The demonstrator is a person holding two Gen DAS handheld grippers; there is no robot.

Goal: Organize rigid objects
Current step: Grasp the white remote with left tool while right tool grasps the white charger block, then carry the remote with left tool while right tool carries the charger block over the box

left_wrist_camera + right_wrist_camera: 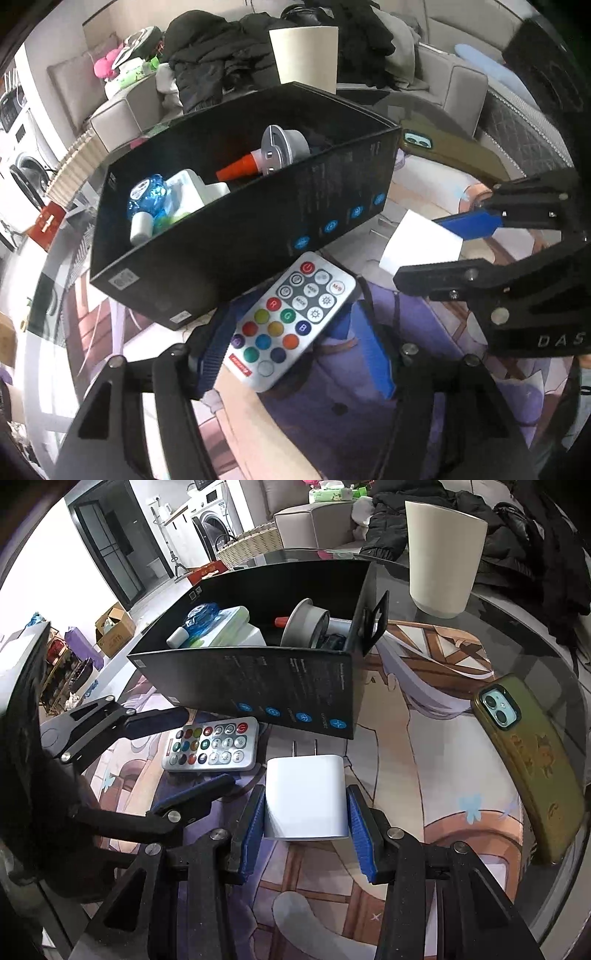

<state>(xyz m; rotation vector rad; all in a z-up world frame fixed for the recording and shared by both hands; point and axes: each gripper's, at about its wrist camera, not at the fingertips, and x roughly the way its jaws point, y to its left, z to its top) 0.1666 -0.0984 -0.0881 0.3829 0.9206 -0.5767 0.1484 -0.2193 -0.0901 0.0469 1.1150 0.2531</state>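
Observation:
A silver remote with coloured buttons lies flat on the mat, just in front of the black box. My left gripper straddles it, open, its blue pads beside the remote's long edges with a gap showing on one side. In the right wrist view, a white plug-in charger sits between the blue pads of my right gripper, which is shut on it, prongs pointing at the box. Inside the box lie a grey round part, an orange cone, a blue clear item and a white block.
A phone in an olive case lies at the right on the round glass table, near its edge. A tall beige cup stands behind the box. A picture mat covers the tabletop. Beyond it is a grey sofa piled with dark clothes.

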